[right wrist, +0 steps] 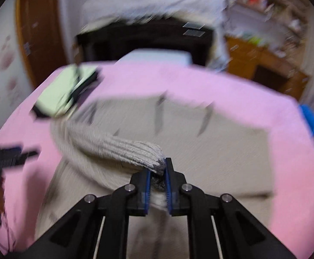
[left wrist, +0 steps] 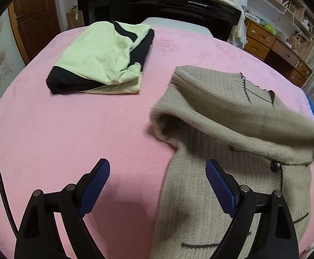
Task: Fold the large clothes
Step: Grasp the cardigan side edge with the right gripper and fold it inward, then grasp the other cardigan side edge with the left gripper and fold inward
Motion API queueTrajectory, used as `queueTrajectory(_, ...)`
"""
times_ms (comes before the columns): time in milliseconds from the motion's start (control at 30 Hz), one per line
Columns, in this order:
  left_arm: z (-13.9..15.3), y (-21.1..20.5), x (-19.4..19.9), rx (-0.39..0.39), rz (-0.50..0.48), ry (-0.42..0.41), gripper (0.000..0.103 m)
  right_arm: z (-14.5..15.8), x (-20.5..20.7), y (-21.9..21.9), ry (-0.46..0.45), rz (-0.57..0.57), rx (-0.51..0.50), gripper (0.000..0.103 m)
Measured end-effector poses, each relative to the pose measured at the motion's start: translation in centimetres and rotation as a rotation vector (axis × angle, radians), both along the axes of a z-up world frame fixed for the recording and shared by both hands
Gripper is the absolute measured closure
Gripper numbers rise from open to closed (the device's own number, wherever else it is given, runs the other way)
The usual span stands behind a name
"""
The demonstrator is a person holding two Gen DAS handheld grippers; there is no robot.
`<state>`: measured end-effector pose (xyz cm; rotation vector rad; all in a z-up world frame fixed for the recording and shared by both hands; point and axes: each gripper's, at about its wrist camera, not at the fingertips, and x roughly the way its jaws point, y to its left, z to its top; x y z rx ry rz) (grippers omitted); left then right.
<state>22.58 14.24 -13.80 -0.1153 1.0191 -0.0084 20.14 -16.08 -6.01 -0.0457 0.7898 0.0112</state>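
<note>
A beige knit cardigan (left wrist: 232, 151) is spread on the right part of a bed covered by a pink blanket (left wrist: 92, 129). One sleeve (right wrist: 118, 149) is lifted off the body of the garment and drawn across it; its cuff is pinched between the closed fingers of the right gripper (right wrist: 158, 172). The right wrist view is blurred. The left gripper (left wrist: 158, 185) is held wide open above the blanket and the cardigan's left edge, with nothing between its blue pads (left wrist: 96, 185). A dark button (left wrist: 275, 165) is seen on the cardigan's front. A folded green-and-black garment (left wrist: 100, 58) is laid farther back on the blanket, well apart from the cardigan.
</note>
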Motion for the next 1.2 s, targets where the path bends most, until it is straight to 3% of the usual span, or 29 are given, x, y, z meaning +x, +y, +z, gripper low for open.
queueTrajectory(67,-0.5,-0.7,0.1,-0.009,-0.009,0.003,0.013,0.3,1.8,-2.2,0.01,-0.078,-0.032,0.092)
queueTrajectory(133,-1.1,-1.6,0.3,-0.017,-0.019,0.016,0.013,-1.0,4.6,-5.1,0.077,-0.181,-0.056,0.091)
queueTrajectory(267,-2.4,-3.4,0.9,-0.012,-0.044,0.032,0.013,-6.2,8.1,-10.4,0.288,-0.32,0.007,0.084)
queueTrajectory(333,-2.8,-4.1,1.4,-0.001,-0.052,0.035,0.013,-7.8,8.2,-12.2,0.343,-0.356,0.057,0.084)
queueTrajectory(500,-3.6,-4.2,3.3,0.016,-0.047,0.043,0.013,-9.0,5.4,-15.4,0.345,-0.314,0.313,0.078)
queueTrajectory(667,-5.4,-3.1,5.6,0.027,-0.015,0.083,0.013,-10.5,5.1,-15.1,0.371,-0.261,0.402,0.075)
queueTrajectory(833,-6.7,-2.9,6.8,0.046,-0.022,0.104,0.018,-12.4,7.2,-14.7,0.383,-0.325,0.522,0.075)
queueTrajectory(933,-7.7,-3.2,7.6,0.036,-0.024,0.14,0.033,-13.4,8.1,-15.6,0.37,-0.416,0.606,0.075)
queueTrajectory(1000,-8.4,-3.3,8.3,0.004,-0.022,0.164,0.057,-14.1,8.8,-15.9,0.355,-0.454,0.644,0.075)
queueTrajectory(1033,-8.7,-3.2,8.6,-0.012,-0.02,0.173,0.062,-14.2,9.0,-15.8,0.351,-0.457,0.637,0.075)
queueTrajectory(1100,-8.8,-3.4,9.0,-0.042,-0.015,0.17,0.089,-13.9,9.6,-15.0,0.35,-0.435,0.569,0.085)
queueTrajectory(1200,-8.6,-4.1,8.9,0.007,-0.013,0.158,0.091,-12.1,9.5,-14.0,0.302,-0.397,0.434,0.092)
